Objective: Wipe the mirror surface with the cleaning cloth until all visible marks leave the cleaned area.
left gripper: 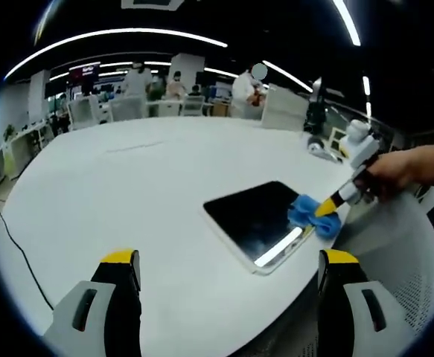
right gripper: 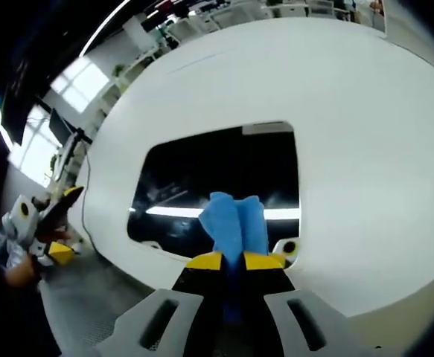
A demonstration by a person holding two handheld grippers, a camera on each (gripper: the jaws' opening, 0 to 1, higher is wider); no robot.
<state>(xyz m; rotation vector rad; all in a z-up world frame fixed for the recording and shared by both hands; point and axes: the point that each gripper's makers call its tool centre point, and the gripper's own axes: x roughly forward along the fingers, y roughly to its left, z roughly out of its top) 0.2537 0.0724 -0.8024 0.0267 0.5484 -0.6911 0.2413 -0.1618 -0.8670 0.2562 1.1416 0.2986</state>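
Note:
A dark rectangular mirror lies flat on the white table near its right front edge. A blue cleaning cloth rests on the mirror's right side, held by my right gripper, which a hand brings in from the right. In the right gripper view the mirror reflects a bright light strip, and my right gripper is shut on the blue cloth, which presses on the glass near its closest edge. My left gripper stands open above the table's front edge, with nothing between its jaws.
A white and black device stands at the table's far right. Several people, desks and chairs fill the room behind the table. In the right gripper view my left gripper shows at the far left, beyond the table's edge.

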